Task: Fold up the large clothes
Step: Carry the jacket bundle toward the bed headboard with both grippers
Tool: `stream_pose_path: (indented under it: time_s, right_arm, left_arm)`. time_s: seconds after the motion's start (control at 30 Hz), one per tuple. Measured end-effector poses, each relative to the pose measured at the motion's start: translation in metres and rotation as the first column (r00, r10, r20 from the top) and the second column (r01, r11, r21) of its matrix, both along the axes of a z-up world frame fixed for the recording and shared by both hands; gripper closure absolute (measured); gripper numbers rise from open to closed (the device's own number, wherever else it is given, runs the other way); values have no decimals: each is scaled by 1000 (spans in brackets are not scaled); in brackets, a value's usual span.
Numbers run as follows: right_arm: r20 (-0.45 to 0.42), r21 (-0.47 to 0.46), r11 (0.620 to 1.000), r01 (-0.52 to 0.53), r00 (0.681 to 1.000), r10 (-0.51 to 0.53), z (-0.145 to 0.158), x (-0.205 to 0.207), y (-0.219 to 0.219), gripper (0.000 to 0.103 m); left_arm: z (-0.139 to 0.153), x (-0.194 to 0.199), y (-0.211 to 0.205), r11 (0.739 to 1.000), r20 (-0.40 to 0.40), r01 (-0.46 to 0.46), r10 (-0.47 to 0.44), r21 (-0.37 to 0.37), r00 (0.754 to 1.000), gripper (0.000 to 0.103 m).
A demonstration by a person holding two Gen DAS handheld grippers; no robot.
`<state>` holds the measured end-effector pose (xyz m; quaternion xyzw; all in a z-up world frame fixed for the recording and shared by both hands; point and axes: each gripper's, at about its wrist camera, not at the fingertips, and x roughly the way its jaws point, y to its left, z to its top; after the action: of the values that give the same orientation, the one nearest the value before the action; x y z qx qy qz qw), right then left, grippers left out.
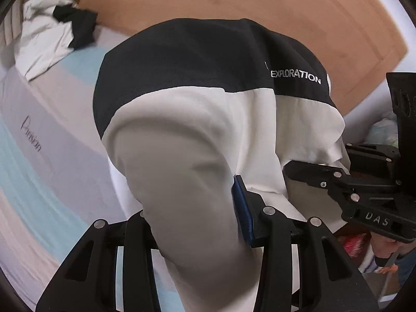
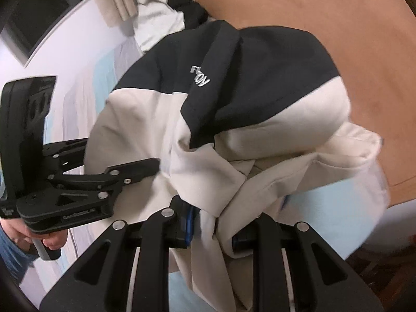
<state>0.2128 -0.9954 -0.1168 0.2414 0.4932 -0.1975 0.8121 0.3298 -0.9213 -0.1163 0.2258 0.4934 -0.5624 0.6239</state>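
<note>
Hanging in air over bed: large black-and-cream soft woven jacket [image 1: 197, 119], matte, creased, white "EXPLORATION" lettering on black yoke. Left gripper [image 1: 192, 223] jaws clamping on thick cream fold, blue pad pressing cloth. Right gripper [image 2: 213, 223] jaws clamping on bunched cream hem, cloth puckering into knot. Lying below: smooth pastel-striped bed sheet [image 1: 46, 161], wide bare stretch. Curving behind: tan wooden headboard [image 1: 299, 15]. Sitting crumpled near headboard corner, well apart: second cream-and-black garment [image 1: 49, 36]. Grippers hanging close side by side.
</note>
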Motion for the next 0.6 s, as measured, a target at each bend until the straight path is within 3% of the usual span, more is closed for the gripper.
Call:
stream_pose_path:
  time_s: [0.07,0.2,0.33,0.6]
  right_arm:
    - [-29,6,1000,3,1000,-3,-26,-6,-4,84]
    - [-65,-22,1000,-2,998,0,-48,5,-7,84]
    - [-93,-37,999,11,996,-14,-58,17,0,85]
    - [-97,29,997,67,993,-63,-88,11,-17,85]
  left_arm:
    - [-19,7,2,1000,11,-8,8,29,1000,62]
    - [-48,17,1,999,32,-10,9,52,999,61]
    - [-63,18,3,996,58,-38,33,83,998,57]
    - [-86,20,1,990,95,-49,36,133,995,52]
